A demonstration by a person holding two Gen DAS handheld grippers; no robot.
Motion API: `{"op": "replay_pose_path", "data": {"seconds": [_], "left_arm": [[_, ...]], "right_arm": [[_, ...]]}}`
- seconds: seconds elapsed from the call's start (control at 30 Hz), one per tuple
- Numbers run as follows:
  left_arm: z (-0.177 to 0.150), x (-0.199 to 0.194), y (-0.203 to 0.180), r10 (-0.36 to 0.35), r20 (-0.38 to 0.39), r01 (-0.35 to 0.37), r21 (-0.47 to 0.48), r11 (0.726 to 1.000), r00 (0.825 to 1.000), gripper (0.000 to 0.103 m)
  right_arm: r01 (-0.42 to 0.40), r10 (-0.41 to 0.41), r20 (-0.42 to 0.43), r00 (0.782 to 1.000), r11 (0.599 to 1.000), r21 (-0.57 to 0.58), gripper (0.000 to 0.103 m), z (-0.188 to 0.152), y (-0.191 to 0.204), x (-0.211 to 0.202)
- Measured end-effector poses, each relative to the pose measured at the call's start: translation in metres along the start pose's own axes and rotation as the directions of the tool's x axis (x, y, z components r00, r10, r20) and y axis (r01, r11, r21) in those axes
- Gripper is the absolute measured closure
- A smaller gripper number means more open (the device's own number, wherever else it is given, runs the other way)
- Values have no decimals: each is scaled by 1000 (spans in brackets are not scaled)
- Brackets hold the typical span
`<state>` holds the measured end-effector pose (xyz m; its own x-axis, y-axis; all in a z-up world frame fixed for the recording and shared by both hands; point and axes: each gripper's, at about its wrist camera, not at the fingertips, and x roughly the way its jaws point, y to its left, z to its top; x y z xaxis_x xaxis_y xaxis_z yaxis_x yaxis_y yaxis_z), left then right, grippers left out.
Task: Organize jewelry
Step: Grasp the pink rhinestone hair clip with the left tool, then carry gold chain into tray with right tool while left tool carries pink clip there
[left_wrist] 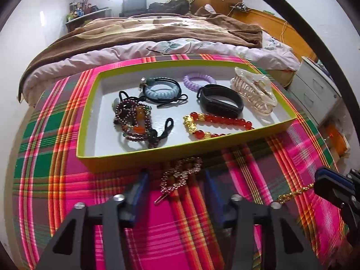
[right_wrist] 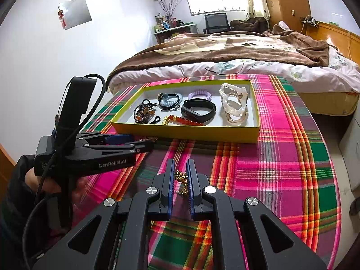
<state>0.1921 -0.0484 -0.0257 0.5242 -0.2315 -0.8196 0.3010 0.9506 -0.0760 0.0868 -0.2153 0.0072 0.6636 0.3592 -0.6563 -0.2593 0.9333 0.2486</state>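
Both grippers work just in front of the yellow-green tray point(left_wrist: 90, 157) on the plaid cloth point(left_wrist: 281, 157).

Nearest the lens, the left gripper point(left_wrist: 175, 189) stands with its jaws apart either side of a rhinestone hair clip point(left_wrist: 180, 175), which lies on the cloth against the tray's near wall, the pads not pressing it. Right of that wall, the right gripper point(right_wrist: 181, 177) is closed on a gold chain point(right_wrist: 181, 176). Inside the tray lie a red bead bracelet point(left_wrist: 216, 123), black band point(left_wrist: 221, 102), clear claw clip point(left_wrist: 254, 92), purple coil tie point(left_wrist: 198, 79), blue coil tie point(left_wrist: 159, 91) and dark beaded strands point(left_wrist: 132, 117).
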Motion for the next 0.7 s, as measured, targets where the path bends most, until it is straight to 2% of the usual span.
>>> {"op": "replay_pose_path", "data": {"seconds": [0.03,0.07,0.4,0.7], "left_arm": [[0,0,1,6,1,-6,-6,1000,1000,65],[1,0,1,9,1,-9,-11,1000,1000,66],[-6,-7,2,15,4,-14,-22,1000,1000,66],[-3,-36,10,14,53,-12,-38,999,999,66]], "right_arm": [[-2,2,2,1000,1000,0,93,0,0,0],[-3,3,2,1000,1000,0,93,0,0,0],[-4,4,14,1000,1000,-1,93,0,0,-3],[-11,11,48,999,1000,-10,93,12,4,-15]]}}
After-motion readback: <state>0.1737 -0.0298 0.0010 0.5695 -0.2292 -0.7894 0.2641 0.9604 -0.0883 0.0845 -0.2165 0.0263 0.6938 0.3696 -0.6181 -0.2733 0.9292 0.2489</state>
